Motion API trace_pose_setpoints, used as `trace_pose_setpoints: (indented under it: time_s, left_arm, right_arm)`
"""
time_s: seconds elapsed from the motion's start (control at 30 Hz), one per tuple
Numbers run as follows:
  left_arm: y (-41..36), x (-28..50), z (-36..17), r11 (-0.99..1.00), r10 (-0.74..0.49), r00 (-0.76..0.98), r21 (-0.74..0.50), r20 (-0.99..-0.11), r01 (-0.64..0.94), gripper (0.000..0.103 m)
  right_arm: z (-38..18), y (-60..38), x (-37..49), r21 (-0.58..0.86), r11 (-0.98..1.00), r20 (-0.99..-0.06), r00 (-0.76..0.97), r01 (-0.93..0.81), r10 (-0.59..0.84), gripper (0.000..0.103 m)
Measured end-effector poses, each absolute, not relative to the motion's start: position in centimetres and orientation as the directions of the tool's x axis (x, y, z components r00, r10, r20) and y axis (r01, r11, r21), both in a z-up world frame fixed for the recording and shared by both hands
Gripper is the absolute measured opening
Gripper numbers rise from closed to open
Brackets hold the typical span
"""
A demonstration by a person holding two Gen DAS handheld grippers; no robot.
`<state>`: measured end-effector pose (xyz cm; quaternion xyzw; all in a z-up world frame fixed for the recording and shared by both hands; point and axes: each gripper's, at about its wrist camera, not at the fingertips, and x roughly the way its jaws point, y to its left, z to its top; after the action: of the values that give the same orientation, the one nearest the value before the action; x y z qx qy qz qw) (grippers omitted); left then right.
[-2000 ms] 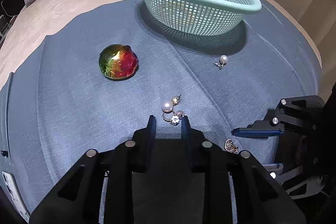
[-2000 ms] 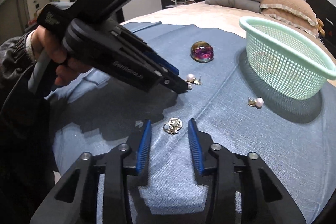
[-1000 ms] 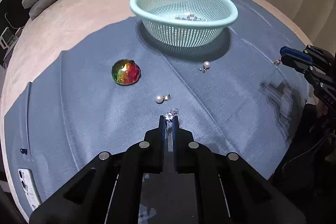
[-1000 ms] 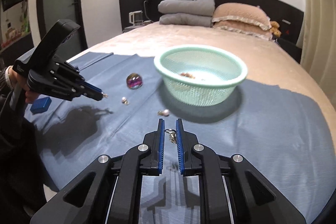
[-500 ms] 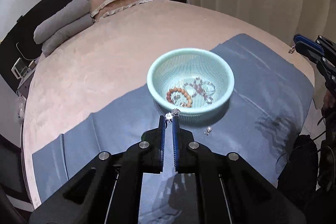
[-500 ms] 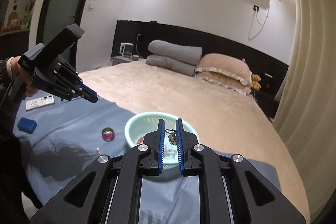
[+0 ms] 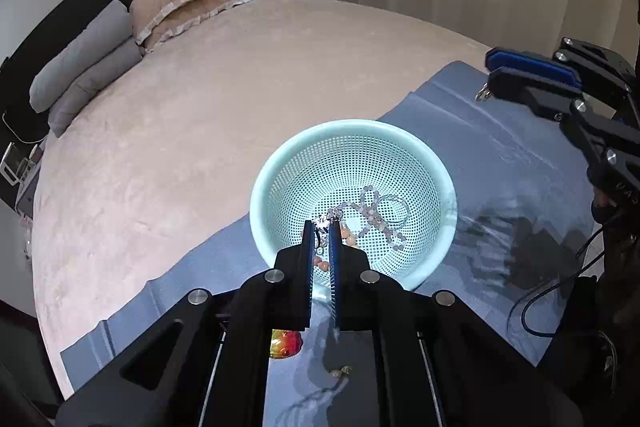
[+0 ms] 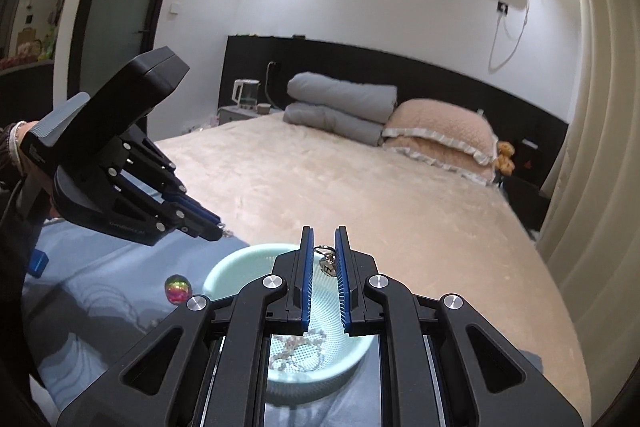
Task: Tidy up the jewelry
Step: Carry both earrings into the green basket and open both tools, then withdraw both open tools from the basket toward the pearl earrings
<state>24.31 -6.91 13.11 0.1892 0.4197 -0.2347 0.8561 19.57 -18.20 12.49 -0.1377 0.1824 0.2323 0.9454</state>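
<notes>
My left gripper [image 7: 324, 225] is shut on a small sparkling earring [image 7: 329, 218] and hangs over the mint mesh basket [image 7: 280, 163]. Bead bracelets [image 7: 376, 215] and a ring lie inside the basket. My right gripper [image 8: 323, 231] is shut on a metal earring [image 8: 326, 262] that dangles between its blue pads above the basket [image 8: 224, 273]. In the left wrist view the right gripper [image 7: 489, 83] is up at the right, above the blue cloth. In the right wrist view the left gripper [image 8: 219, 230] sits left of the basket rim, a hand behind it.
The basket stands on a blue cloth [image 7: 500, 155] spread over a beige bed. A rainbow glass ball [image 7: 285, 343] and a pearl earring [image 7: 340, 371] lie on the cloth below my left gripper. A small blue box [image 8: 38, 264] lies at the far left. Pillows are stacked by the headboard.
Both grippers have risen from the cloth with their earrings and moved over the basket, which now lies under the fingertips. Neither grip has altered.
</notes>
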Motion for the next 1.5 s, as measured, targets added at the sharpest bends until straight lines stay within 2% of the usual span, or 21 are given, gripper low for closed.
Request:
trace_pose_setpoints:
  time_s: [0.1,0.33,0.5,0.67,0.7,0.77,0.8,0.83,0.87,0.9,0.93,1.0,1.27,1.5]
  left_arm:
    - [-7.9,26.4,10.6,0.816,-0.25,0.493,0.093,-0.833,0.571,0.008]
    - [-9.5,29.1,4.0,0.805,-0.228,0.39,0.053,-0.892,0.591,0.008]
    - [-9.6,29.5,2.0,0.801,-0.22,0.357,0.041,-0.908,0.597,0.008]
    - [-9.9,29.3,1.8,0.803,-0.211,0.352,0.043,-0.912,0.594,0.008]
    - [-9.8,29.3,2.0,0.804,-0.207,0.357,0.049,-0.911,0.592,0.01]
    - [-9.4,28.7,2.9,0.808,-0.217,0.379,0.052,-0.9,0.587,0.032]
    - [-8.8,29.0,3.5,0.811,-0.226,0.389,0.049,-0.893,0.584,0.051]
    - [-8.3,28.7,4.3,0.815,-0.234,0.405,0.049,-0.884,0.578,0.063]
    - [-7.7,28.3,5.2,0.817,-0.241,0.423,0.053,-0.873,0.574,0.066]
    - [-7.2,27.9,6.1,0.819,-0.243,0.442,0.061,-0.864,0.57,0.07]
    - [-6.6,27.3,7.0,0.824,-0.238,0.463,0.075,-0.854,0.562,0.079]
    - [-5.4,26.1,8.6,0.83,-0.22,0.506,0.113,-0.834,0.547,0.093]
    - [-1.0,19.8,13.7,0.821,-0.234,0.573,0.157,-0.785,0.549,0.097]
    - [1.0,15.5,14.2,0.832,-0.22,0.593,0.169,-0.774,0.528,0.097]
  right_arm:
    - [9.7,-17.7,22.7,-0.108,0.85,-0.489,0.772,-0.515,0.406,0.01]
    - [2.3,-16.1,26.7,-0.057,0.84,-0.646,0.661,-0.54,0.382,0.01]
    - [0.6,-16.1,27.1,-0.039,0.841,-0.677,0.633,-0.54,0.375,0.01]
    - [1.1,-16.1,27.1,-0.04,0.843,-0.68,0.632,-0.536,0.37,0.011]
    - [1.2,-16.1,27.0,-0.045,0.843,-0.684,0.631,-0.536,0.365,0.012]
    - [1.7,-16.2,26.8,-0.082,0.849,-0.684,0.649,-0.522,0.333,0.019]
    - [2.2,-16.4,26.6,-0.094,0.85,-0.677,0.659,-0.519,0.327,0.034]
    - [2.7,-16.6,26.3,-0.102,0.849,-0.666,0.669,-0.519,0.329,0.048]
    - [3.5,-16.8,25.7,-0.124,0.85,-0.645,0.693,-0.512,0.323,0.055]
    - [4.2,-17.0,25.1,-0.151,0.853,-0.623,0.718,-0.499,0.31,0.07]
    - [5.0,-17.2,24.5,-0.177,0.854,-0.602,0.74,-0.49,0.3,0.083]
    - [6.5,-17.4,23.1,-0.217,0.841,-0.565,0.766,-0.497,0.307,0.085]
    - [11.8,-17.5,17.3,-0.296,0.798,-0.463,0.81,-0.524,0.36,0.087]
    - [12.6,-16.8,13.1,-0.291,0.791,-0.44,0.81,-0.538,0.389,0.087]
